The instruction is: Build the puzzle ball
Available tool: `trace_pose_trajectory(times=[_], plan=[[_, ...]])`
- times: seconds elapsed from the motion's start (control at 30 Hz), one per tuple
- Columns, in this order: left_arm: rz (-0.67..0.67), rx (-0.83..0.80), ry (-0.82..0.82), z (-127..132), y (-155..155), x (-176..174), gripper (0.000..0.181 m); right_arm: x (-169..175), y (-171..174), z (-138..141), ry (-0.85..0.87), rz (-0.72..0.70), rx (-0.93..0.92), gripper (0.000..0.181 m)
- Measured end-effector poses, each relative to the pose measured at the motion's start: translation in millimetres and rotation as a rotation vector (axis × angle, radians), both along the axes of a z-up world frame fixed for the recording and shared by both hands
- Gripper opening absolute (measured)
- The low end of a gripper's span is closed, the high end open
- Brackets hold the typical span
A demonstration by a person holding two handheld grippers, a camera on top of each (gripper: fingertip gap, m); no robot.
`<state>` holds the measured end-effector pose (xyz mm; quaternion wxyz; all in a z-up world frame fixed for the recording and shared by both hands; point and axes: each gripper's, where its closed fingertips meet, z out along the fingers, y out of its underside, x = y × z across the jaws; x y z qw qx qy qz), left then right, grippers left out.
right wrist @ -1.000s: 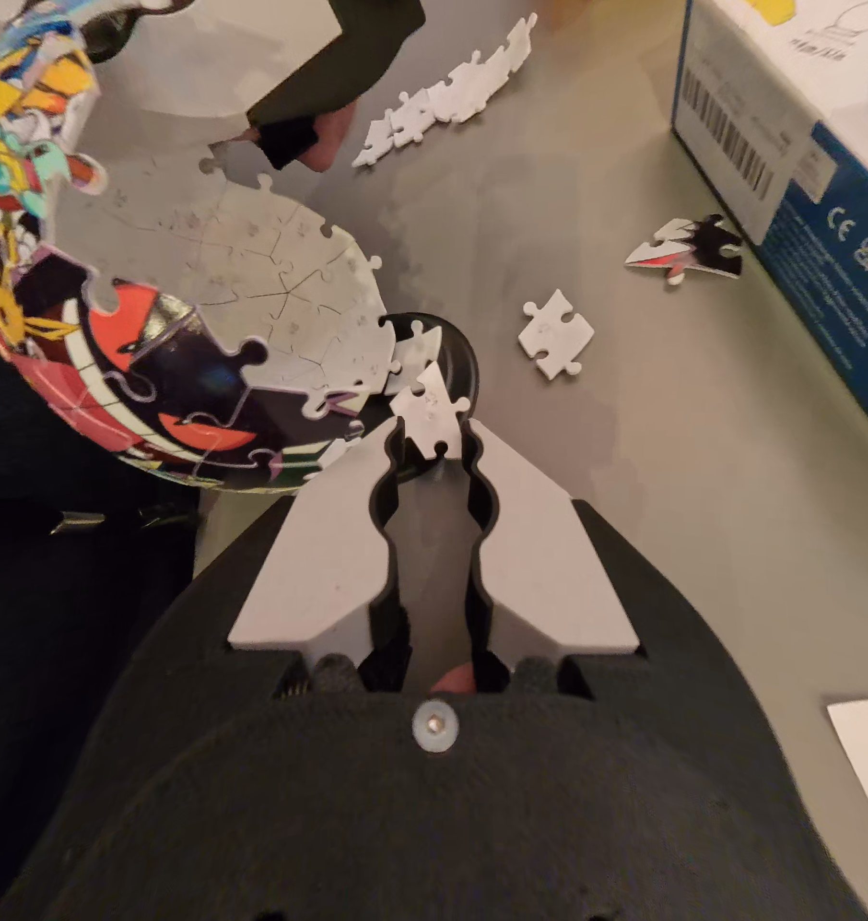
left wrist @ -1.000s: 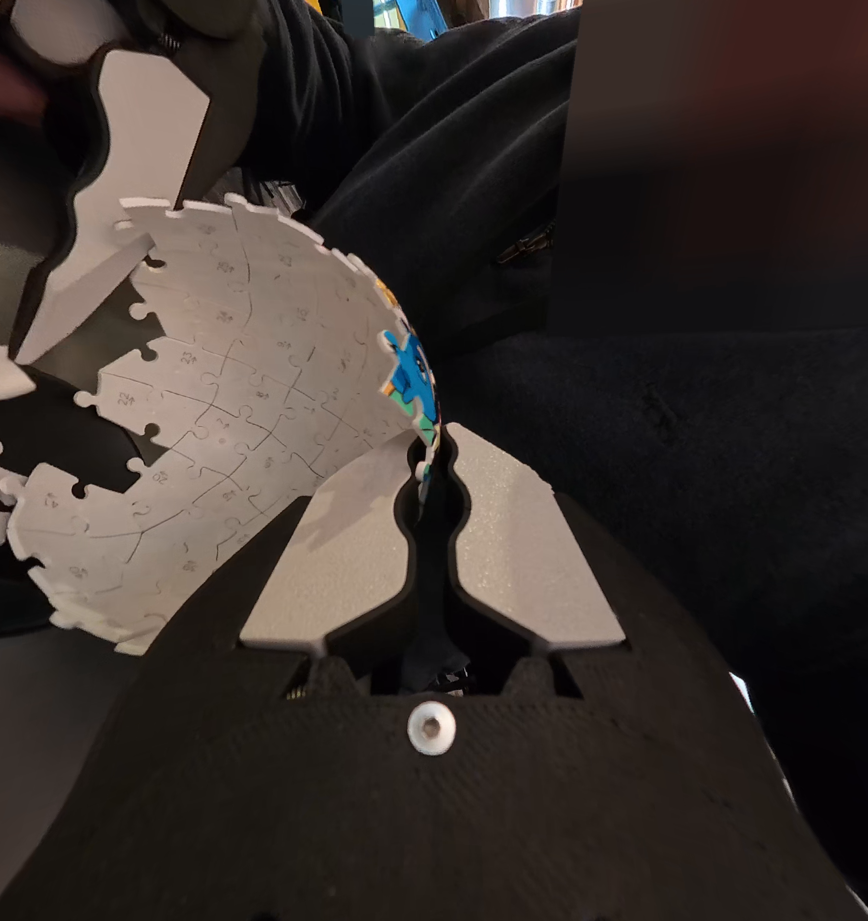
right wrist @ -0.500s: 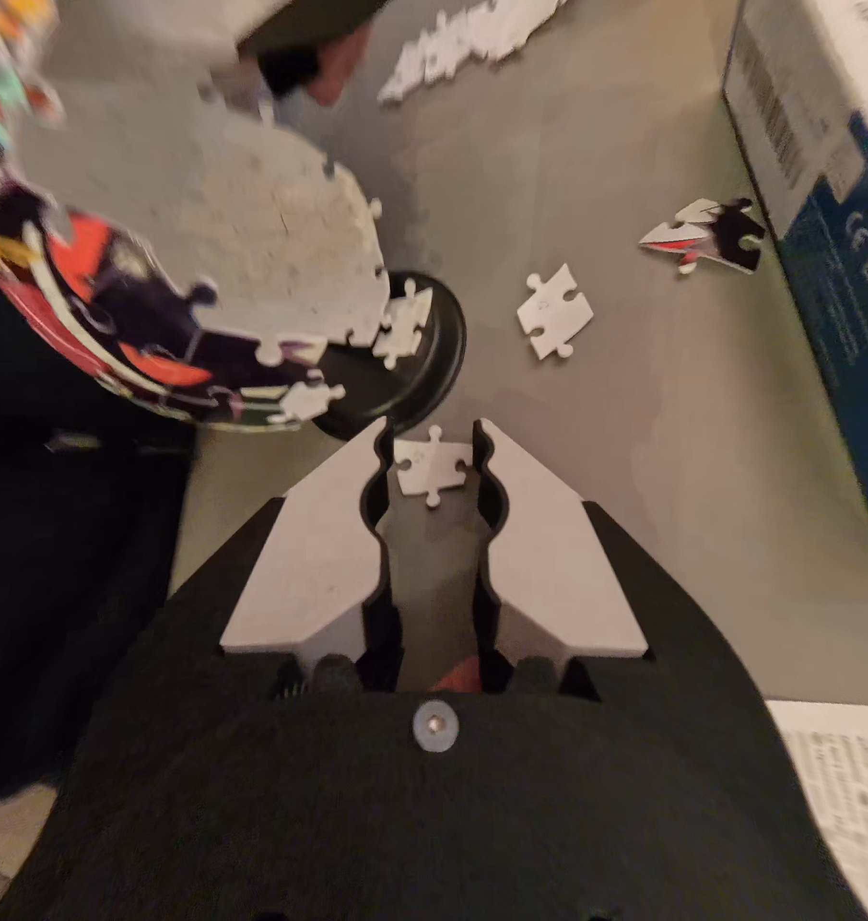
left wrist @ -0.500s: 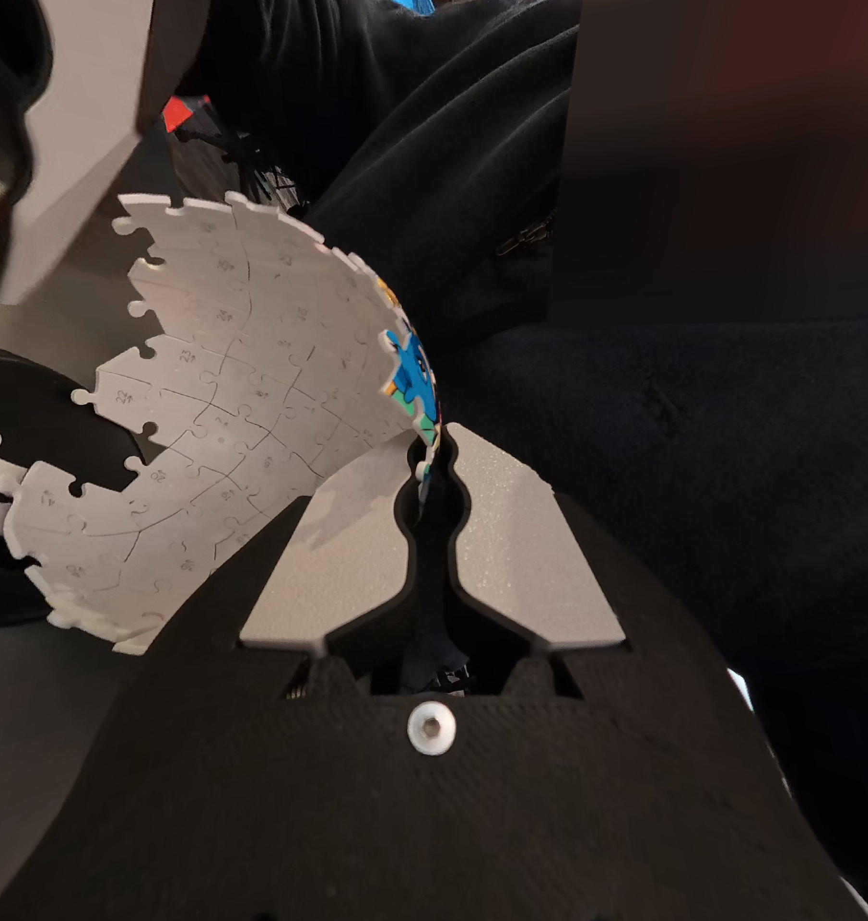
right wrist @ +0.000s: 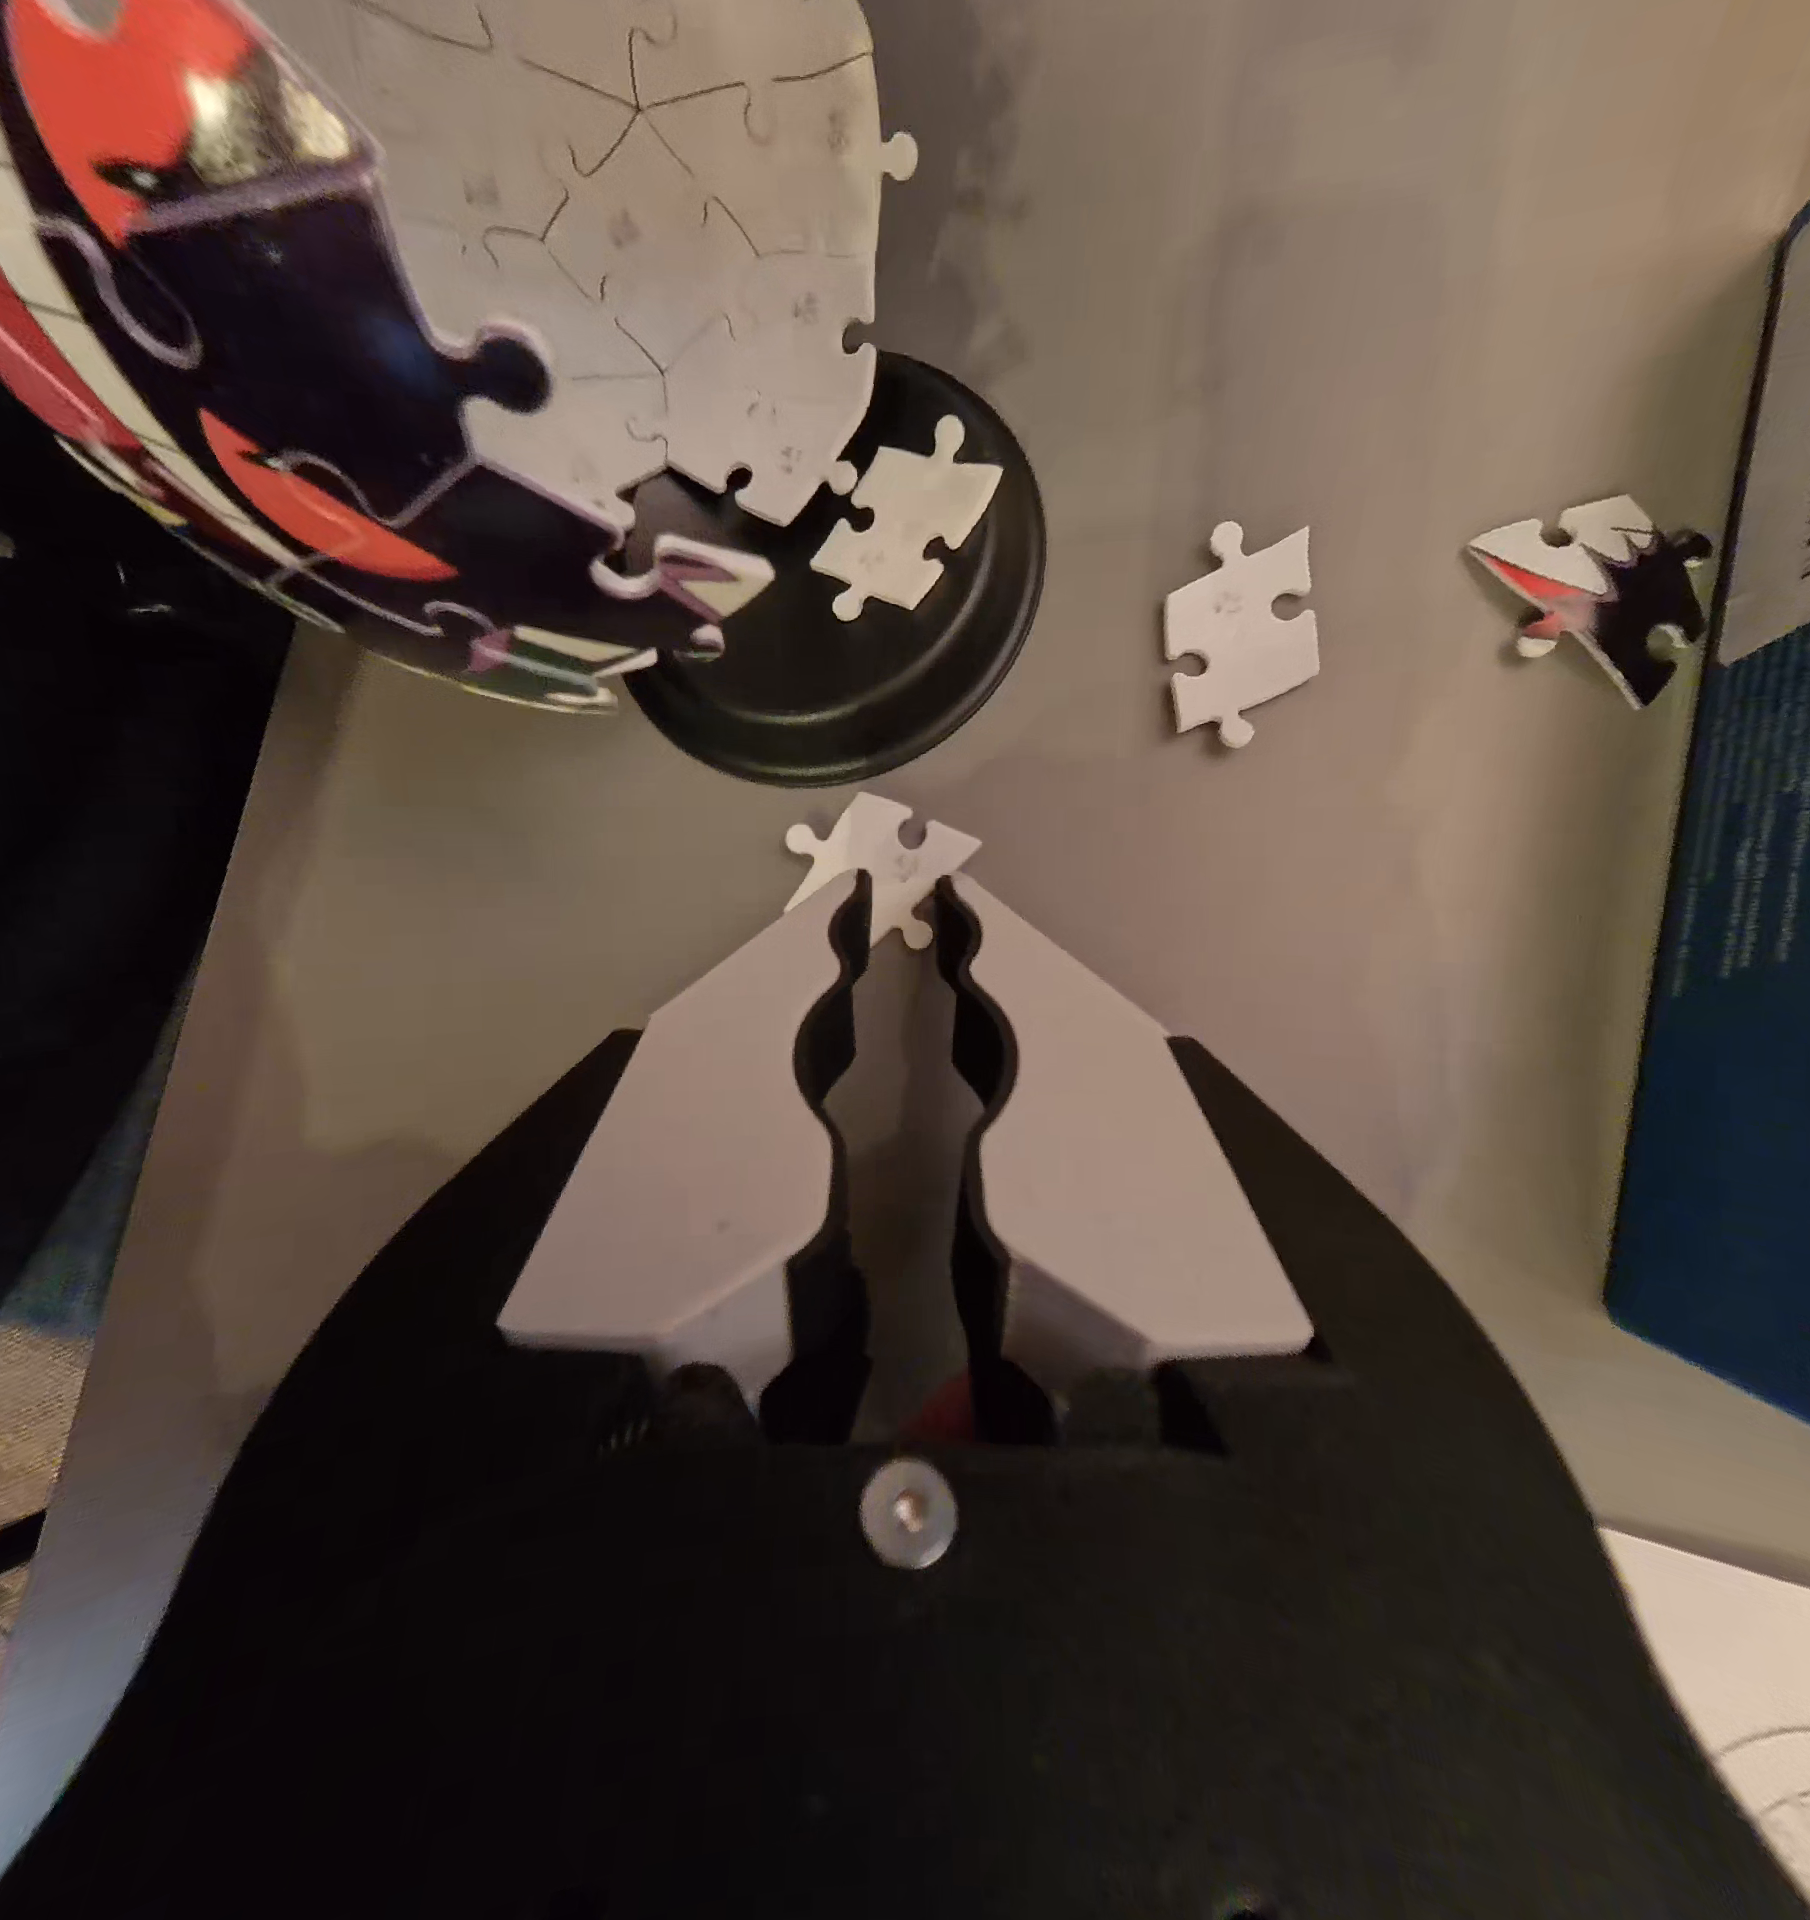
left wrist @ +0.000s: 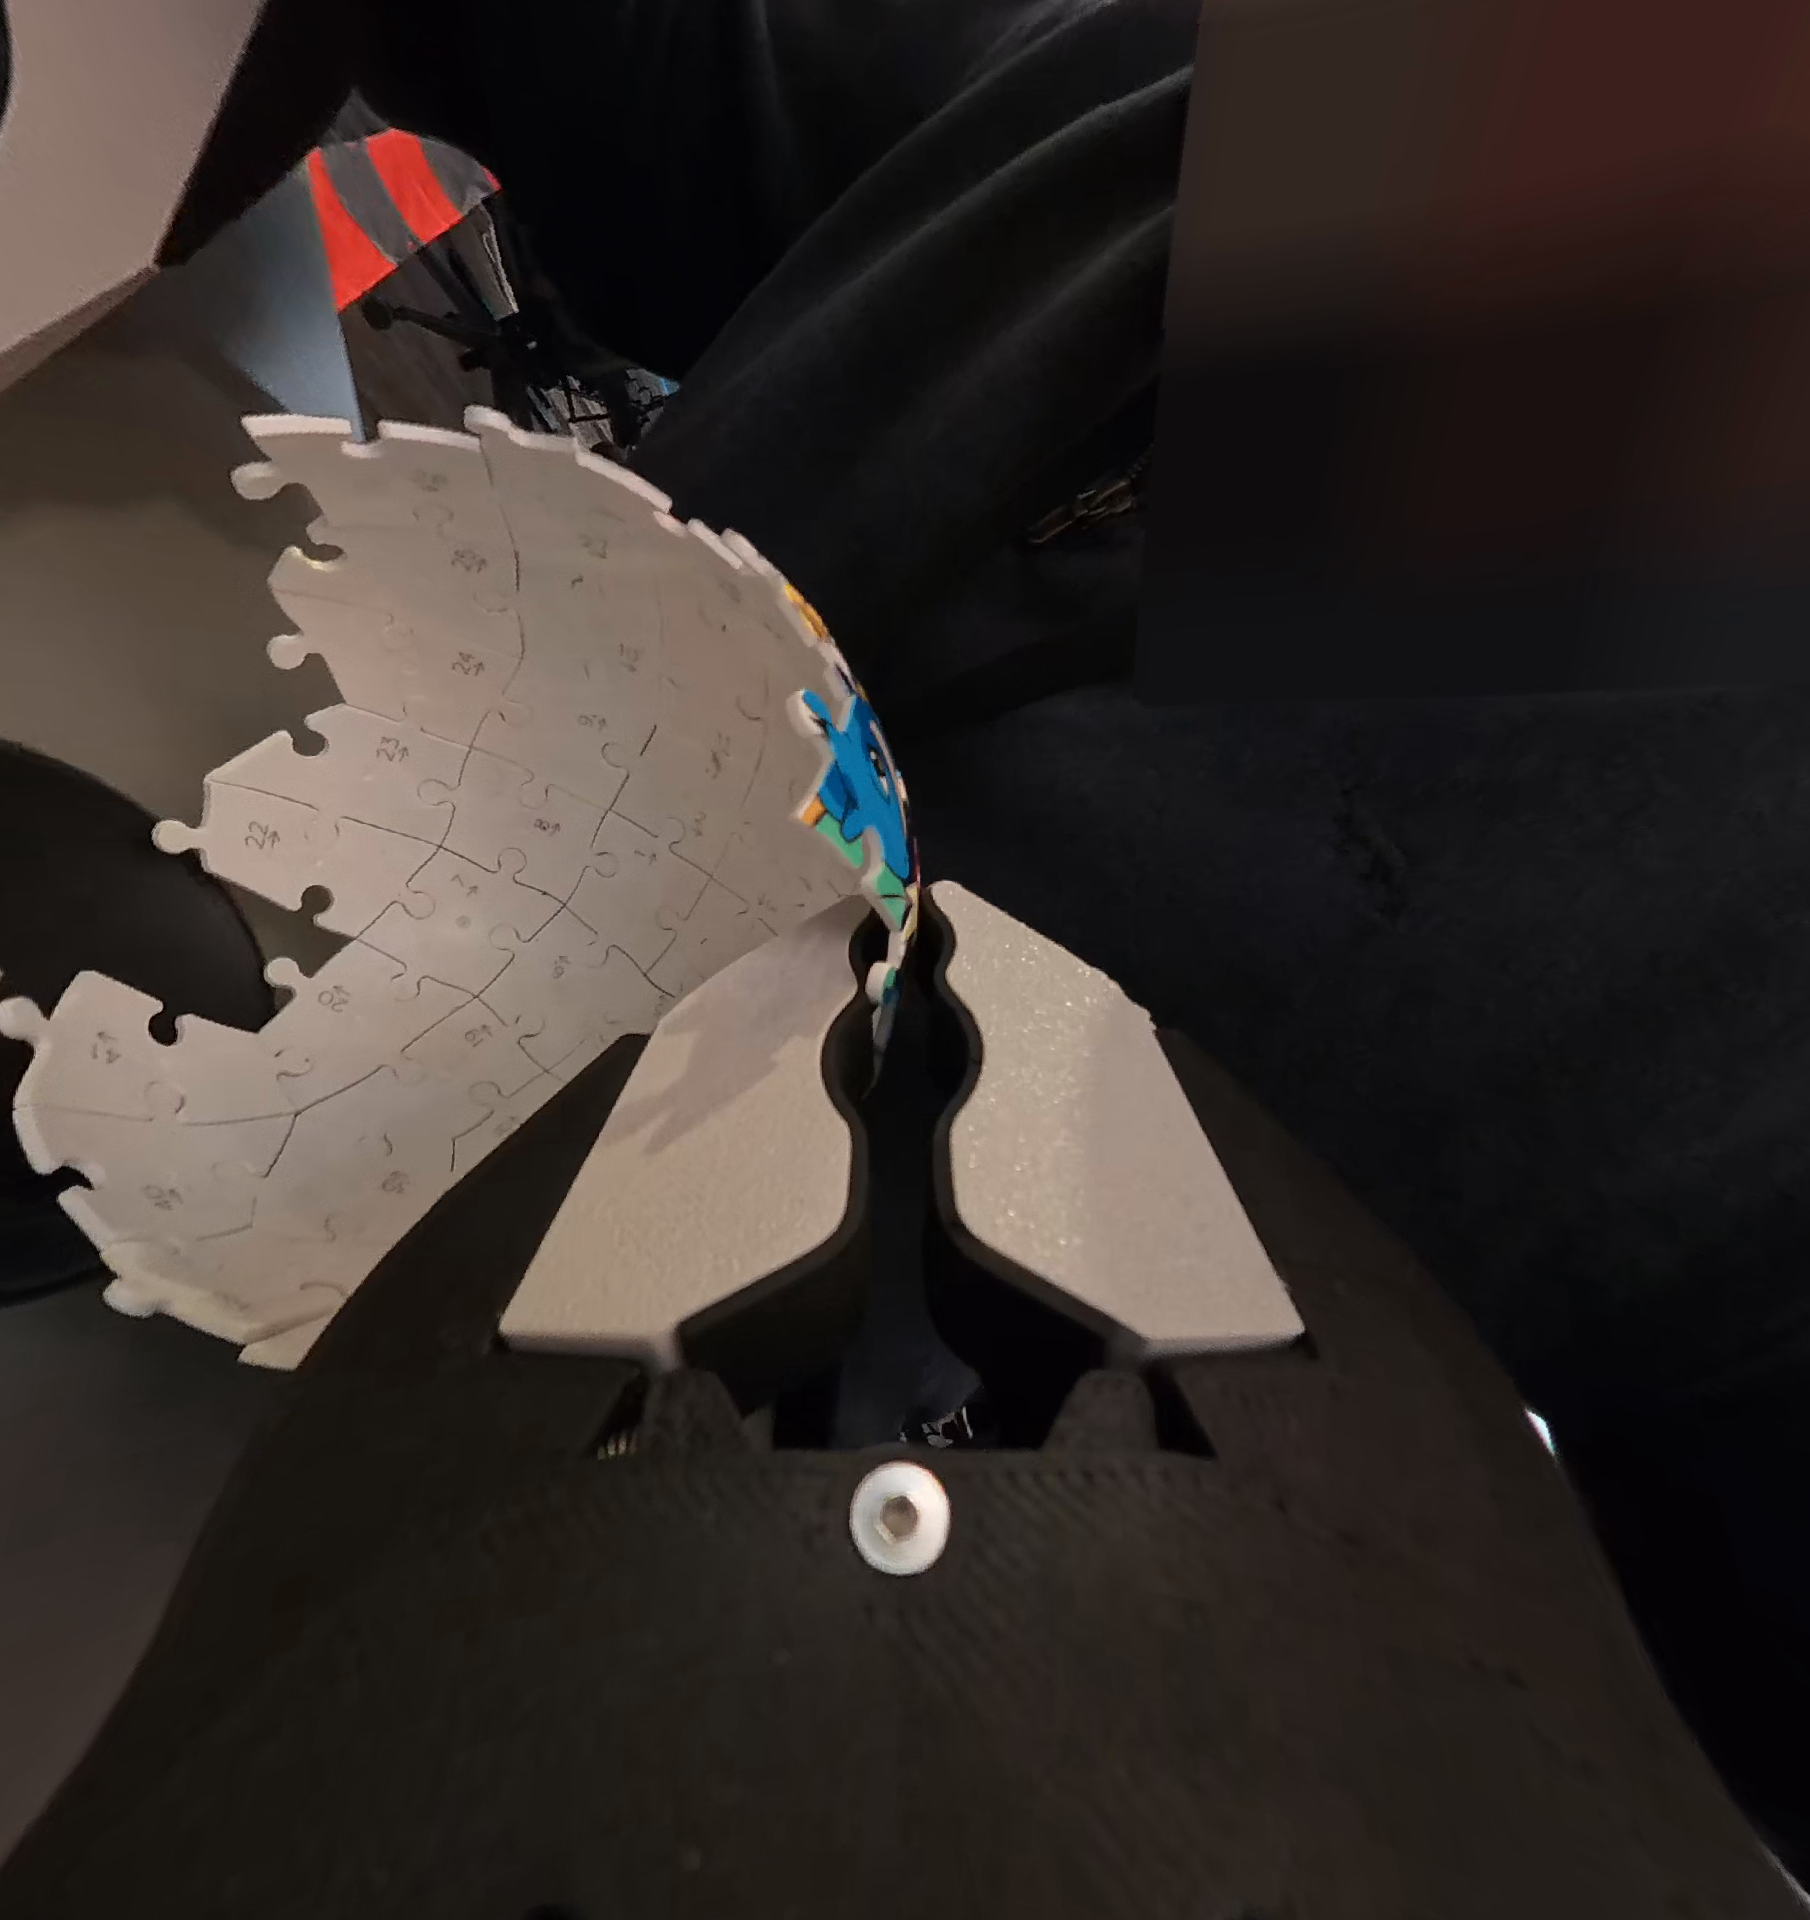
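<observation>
Left gripper [left wrist: 906, 925] clamped on the rim of the half-built puzzle ball [left wrist: 527, 831], white inner side showing, shell curving off toward 10 o'clock. Right gripper [right wrist: 901, 894] fingers nearly closed, tips pinching a loose white piece [right wrist: 885, 857] on the grey table [right wrist: 1244, 987]. Black stand [right wrist: 839, 665] at 12 o'clock, one piece [right wrist: 906, 530] on it. More pieces [right wrist: 1239, 634] at 1 o'clock, blue box [right wrist: 1753, 831] at 3.

Hobby desk [right wrist: 1296, 260]: puzzle box [right wrist: 1774, 831], loose pieces [right wrist: 1242, 634]
</observation>
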<state>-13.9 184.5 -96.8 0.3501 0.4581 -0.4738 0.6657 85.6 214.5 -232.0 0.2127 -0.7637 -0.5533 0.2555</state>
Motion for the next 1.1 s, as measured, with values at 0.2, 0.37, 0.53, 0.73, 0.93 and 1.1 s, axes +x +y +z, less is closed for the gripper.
trace_pose_trajectory(times=[0.2, 0.37, 0.53, 0.73, 0.93, 1.1], plan=[[-0.001, -0.029, 0.025, -2, 3, 5, 0.005, -12, 1, 16, 0.169, -0.07, -0.03, 0.013], [-0.02, -0.027, 0.027, -2, 4, 9, 0.005, -28, 12, 35, 0.315, -0.085, -0.041, 0.004], [-0.011, -0.037, 0.047, -3, 4, 10, 0.004, -40, 20, 32, 0.335, -0.016, -0.047, 0.0], [-0.005, -0.043, 0.059, -2, 2, 9, 0.004, -53, 22, 33, 0.334, 0.137, -0.064, 0.0], [-0.007, -0.051, 0.064, -3, 1, 9, 0.005, -73, 10, 22, 0.271, 0.317, -0.105, 0.0], [-0.004, -0.051, 0.071, -3, 2, 7, 0.005, -76, 6, 13, 0.23, 0.364, -0.123, 0.0]])
